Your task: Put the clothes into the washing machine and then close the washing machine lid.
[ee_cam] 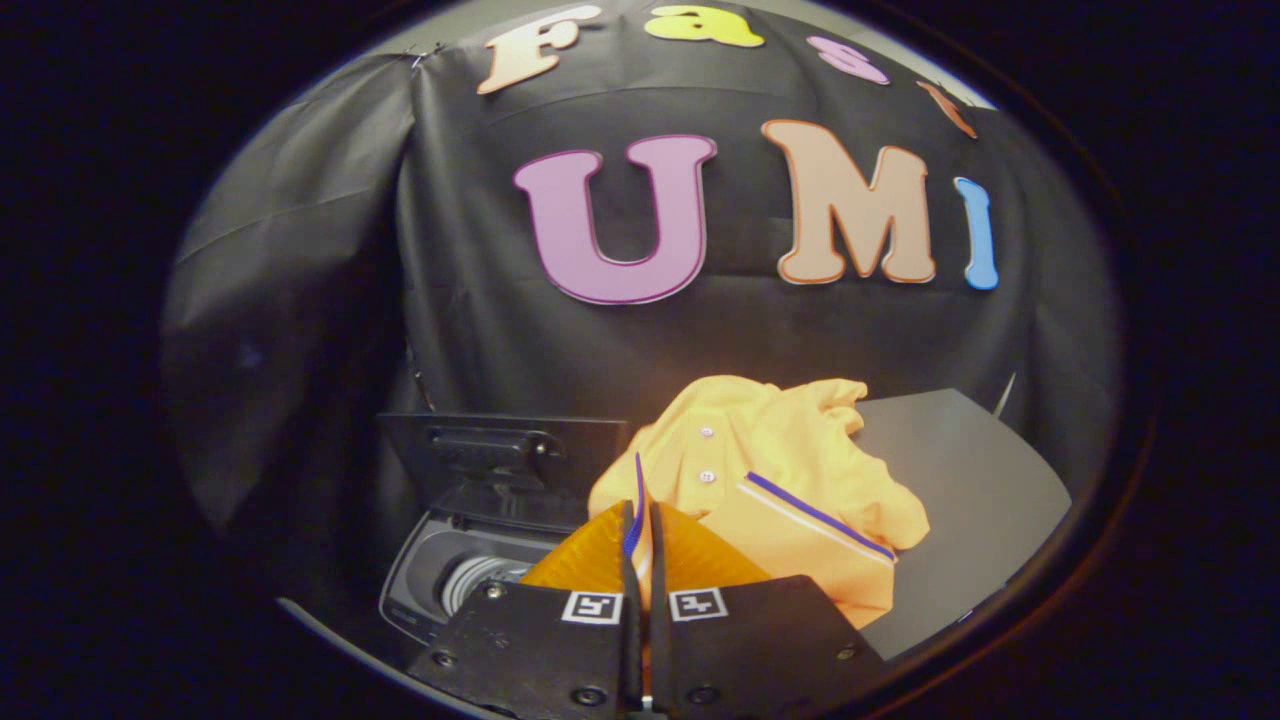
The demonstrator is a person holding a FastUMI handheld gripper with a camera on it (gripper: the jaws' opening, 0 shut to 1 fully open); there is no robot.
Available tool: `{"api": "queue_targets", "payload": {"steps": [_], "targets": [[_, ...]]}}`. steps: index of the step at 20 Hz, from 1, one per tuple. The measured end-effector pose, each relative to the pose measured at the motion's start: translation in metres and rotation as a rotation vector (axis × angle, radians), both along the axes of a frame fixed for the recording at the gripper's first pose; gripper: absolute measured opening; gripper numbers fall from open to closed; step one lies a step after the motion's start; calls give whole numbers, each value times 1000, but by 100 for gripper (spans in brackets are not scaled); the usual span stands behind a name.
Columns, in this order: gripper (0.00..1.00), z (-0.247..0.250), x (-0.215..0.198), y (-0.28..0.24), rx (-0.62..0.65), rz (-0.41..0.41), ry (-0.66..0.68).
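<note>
An orange polo shirt [770, 470] with blue and white trim hangs bunched just ahead of my fingers. My gripper [640, 530] is shut on the shirt's edge, a blue-trimmed fold pinched between both fingers. Below and to the left stands a small toy washing machine [440, 580] with its round drum opening [480, 578] showing. Its dark lid [500, 450] stands raised behind the opening. The shirt hangs to the right of the opening, above a grey surface.
A grey tabletop [970, 500] spreads out to the right under the shirt. The black cloth wall [500, 320] closes the booth right behind the machine and the table.
</note>
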State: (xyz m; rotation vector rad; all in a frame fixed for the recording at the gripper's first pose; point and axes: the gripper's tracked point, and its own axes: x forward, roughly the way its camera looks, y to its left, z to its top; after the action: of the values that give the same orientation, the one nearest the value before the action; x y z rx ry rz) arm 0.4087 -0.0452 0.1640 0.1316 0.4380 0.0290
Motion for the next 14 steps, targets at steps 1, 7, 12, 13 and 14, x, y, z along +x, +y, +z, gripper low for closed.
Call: {"api": "queue_targets", "payload": {"steps": [1,7,12,13,14], "targets": [[3,-1,5,17,1,23,0],[3,-10,29,100,48,125,18],[3,-29,40,136,47,172,44],[3,-27,43,145,67,187,39],[3,-26,46,156,65,198,29]]}}
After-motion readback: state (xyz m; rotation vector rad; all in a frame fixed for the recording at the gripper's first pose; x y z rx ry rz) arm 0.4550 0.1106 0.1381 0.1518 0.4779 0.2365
